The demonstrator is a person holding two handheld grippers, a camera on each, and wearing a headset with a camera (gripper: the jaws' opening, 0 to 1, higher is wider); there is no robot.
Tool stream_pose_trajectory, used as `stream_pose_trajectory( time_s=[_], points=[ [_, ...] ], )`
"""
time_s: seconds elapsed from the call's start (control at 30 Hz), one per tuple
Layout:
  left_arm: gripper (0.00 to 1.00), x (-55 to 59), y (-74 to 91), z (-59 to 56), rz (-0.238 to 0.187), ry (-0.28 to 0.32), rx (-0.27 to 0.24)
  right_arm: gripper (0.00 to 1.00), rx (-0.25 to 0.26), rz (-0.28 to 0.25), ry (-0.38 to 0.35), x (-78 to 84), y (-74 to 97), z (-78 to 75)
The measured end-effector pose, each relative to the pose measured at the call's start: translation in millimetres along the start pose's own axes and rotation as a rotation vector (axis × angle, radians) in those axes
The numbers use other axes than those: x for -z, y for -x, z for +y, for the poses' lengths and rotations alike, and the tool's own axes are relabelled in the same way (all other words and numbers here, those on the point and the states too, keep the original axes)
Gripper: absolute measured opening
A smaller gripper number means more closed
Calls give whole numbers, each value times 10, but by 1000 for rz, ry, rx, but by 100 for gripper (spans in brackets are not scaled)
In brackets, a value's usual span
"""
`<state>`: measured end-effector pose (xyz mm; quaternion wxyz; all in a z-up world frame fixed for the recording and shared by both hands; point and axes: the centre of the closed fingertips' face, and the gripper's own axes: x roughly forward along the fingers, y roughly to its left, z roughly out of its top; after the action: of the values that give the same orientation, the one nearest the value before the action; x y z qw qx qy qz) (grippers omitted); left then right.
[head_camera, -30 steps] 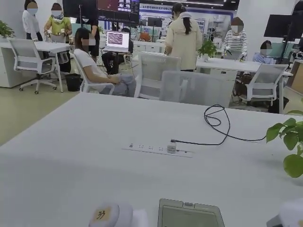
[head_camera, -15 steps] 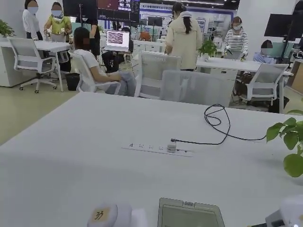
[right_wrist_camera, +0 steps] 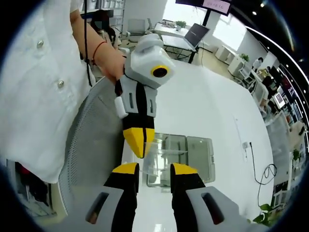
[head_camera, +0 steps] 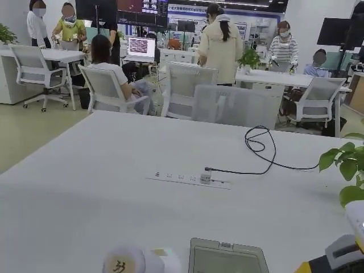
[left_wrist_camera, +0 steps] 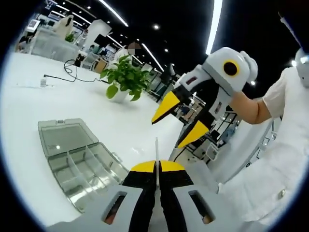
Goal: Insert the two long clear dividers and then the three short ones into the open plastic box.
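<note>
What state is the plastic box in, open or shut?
Open: its lid lies flat beside the box, leaving the inside exposed.

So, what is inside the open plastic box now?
Clear dividers stand in the box, splitting it into compartments that look empty; their number is unclear. The left gripper, its jaws shut on another divider, covers the box's near corner.

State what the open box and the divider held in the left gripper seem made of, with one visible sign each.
Box: likely clear, faintly grey, glossy plastic; the white table shows through it.
Divider: apparently a thin clear plastic sheet; the box shows through it.
</note>
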<state>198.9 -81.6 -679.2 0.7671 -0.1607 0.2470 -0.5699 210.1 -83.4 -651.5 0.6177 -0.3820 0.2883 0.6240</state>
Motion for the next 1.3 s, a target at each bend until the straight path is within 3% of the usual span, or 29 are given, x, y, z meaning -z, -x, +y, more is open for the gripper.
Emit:
stream_pose_trajectory(
  time_s=[0.03, 0.1, 0.23, 0.43, 0.7, 0.93, 1.3],
  points=[
    [0, 7, 4, -8, 5, -11, 3, 25, -9, -6, -7, -6, 3, 6],
    [0, -4, 9, -39, 6, -91, 17, 24, -60, -36, -39, -47, 23, 37],
    [0, 25, 16, -111, 29, -165, 47, 20, -154, -64, -70, -89, 43, 118],
    [0, 11, 23, -207, 32, -220, 79, 15, -266, -66, -103, -104, 16, 236],
    [0, 5, 45, -308, 37, -282, 106, 10, -355, -62, -117, -124, -28, 365],
    [0, -12, 71, -342, 22, -293, 116, 6, -397, -55, -100, -125, -56, 442],
    [0, -2, 72, -350, 19, -328, 110, 3, -401, -58, -85, -107, -64, 428]
  ],
)
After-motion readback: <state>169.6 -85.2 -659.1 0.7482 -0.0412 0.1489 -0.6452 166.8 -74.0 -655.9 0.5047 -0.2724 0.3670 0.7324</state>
